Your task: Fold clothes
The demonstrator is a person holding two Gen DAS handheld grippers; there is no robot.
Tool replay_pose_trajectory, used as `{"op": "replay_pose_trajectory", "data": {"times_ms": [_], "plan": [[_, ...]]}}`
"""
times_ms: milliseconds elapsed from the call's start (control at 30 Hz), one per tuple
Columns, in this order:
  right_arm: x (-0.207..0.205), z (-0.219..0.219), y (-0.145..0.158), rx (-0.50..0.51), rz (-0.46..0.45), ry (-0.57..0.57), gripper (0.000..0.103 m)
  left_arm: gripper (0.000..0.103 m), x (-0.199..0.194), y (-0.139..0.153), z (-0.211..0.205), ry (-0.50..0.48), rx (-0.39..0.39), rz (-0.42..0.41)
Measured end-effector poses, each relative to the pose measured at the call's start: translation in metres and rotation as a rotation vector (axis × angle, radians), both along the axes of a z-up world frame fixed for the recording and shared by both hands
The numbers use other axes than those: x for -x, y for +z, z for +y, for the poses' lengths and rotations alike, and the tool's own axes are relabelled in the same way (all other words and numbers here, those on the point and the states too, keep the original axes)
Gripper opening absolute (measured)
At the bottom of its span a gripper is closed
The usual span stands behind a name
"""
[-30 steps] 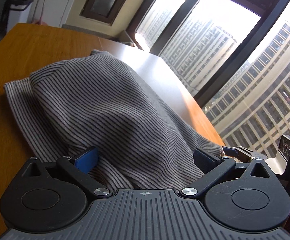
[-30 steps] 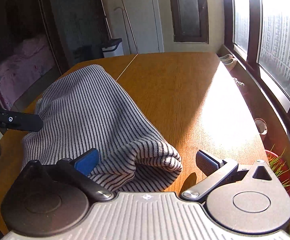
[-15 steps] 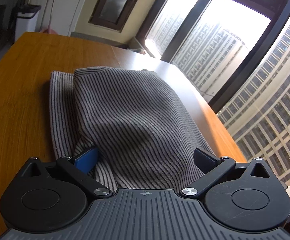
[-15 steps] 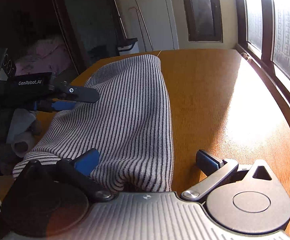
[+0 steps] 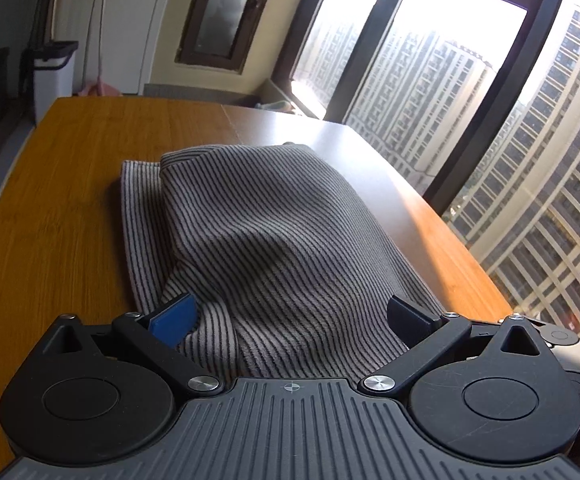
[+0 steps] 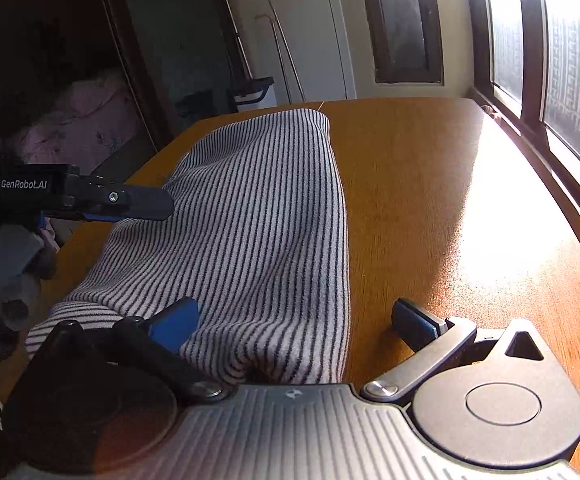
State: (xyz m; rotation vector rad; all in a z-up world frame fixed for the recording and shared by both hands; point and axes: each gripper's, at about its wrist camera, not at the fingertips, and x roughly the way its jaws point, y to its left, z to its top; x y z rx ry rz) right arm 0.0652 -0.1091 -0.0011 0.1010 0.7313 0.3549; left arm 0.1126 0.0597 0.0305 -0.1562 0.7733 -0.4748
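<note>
A grey garment with thin dark stripes (image 5: 258, 240) lies folded over on the wooden table (image 5: 62, 184). It also shows in the right wrist view (image 6: 250, 232). My left gripper (image 5: 290, 314) is open, its jaws wide apart, with the garment's near edge lying between them. My right gripper (image 6: 293, 320) is open too, and the garment's near right corner lies between its jaws. The left gripper also shows from the side in the right wrist view (image 6: 130, 200), over the garment's left edge.
Tall windows (image 5: 429, 80) run along the table's right side, with sun glare on the wood (image 6: 501, 220). A white bin (image 5: 52, 76) and a doorway stand beyond the table's far end. A bed with pink bedding (image 6: 86, 128) lies off to the left.
The garment's raised near part has been carried towards the far end and laid over the rest. Both grippers have stayed open and moved with it.
</note>
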Motion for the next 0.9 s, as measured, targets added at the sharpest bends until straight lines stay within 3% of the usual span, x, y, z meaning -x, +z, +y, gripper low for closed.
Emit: {"op": "replay_pose_trajectory", "data": {"times_ms": [167,300,600,833,900], "plan": [[-0.005,-0.001,0.002,0.004,0.003,0.011,0.103,0.103,0.022,-0.001,-0.007,-0.076,-0.081,-0.017],[-0.007,-0.005,0.002,0.003,0.007,0.028,0.103,0.097,0.03,-0.004,-0.007,-0.11,-0.085,-0.014],[-0.01,-0.021,0.005,0.03,-0.004,0.017,0.103,0.092,0.016,-0.022,-0.007,-0.094,-0.055,0.012],[-0.003,-0.023,0.02,0.141,-0.096,-0.006,0.103,0.089,0.002,-0.028,-0.008,-0.034,-0.002,0.015],[0.004,-0.021,0.027,0.153,-0.133,0.019,0.103,0.088,0.009,-0.022,-0.005,-0.005,-0.037,-0.009]]}}
